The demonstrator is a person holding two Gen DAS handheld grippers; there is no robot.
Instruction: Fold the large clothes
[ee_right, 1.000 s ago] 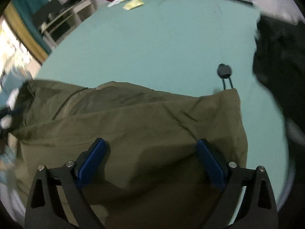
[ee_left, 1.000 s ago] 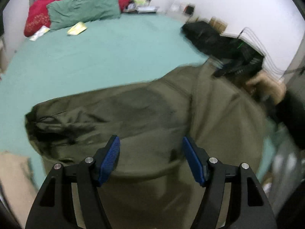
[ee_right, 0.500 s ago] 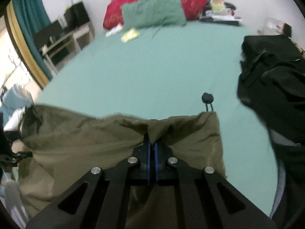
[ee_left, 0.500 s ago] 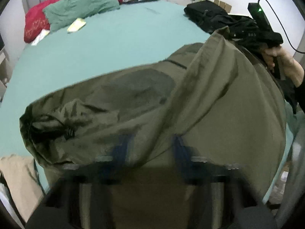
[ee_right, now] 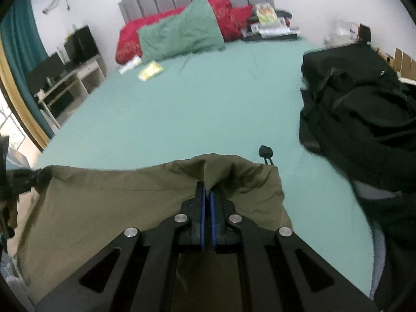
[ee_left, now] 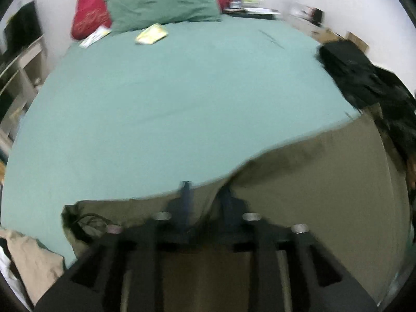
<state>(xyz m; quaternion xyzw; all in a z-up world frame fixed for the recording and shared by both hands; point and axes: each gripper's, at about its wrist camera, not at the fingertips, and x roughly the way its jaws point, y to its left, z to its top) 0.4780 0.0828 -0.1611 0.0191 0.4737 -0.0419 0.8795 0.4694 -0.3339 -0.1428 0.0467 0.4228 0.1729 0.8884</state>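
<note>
An olive green jacket (ee_left: 325,189) hangs at the near edge of the bed, held up by both grippers. My left gripper (ee_left: 205,195) is blurred by motion; its blue pads stand close together with a fold of the jacket's upper edge between them. My right gripper (ee_right: 207,195) is shut on the jacket (ee_right: 109,202) at its top edge, near the right corner. A black drawcord toggle (ee_right: 265,152) sticks out past that corner. The jacket's lower part is hidden behind the grippers.
The bed's teal sheet (ee_left: 169,98) stretches ahead. A green pillow (ee_left: 161,2) and red pillow (ee_left: 88,20) lie at the headboard, with a yellow packet (ee_left: 152,34) nearby. A black bag (ee_right: 358,109) sits on the bed's right side. A beige cloth (ee_left: 28,257) lies at lower left.
Both grippers were open over the jacket, then closed on its edge. The jacket has been lifted and pulled back toward the near edge, uncovering more of the sheet.
</note>
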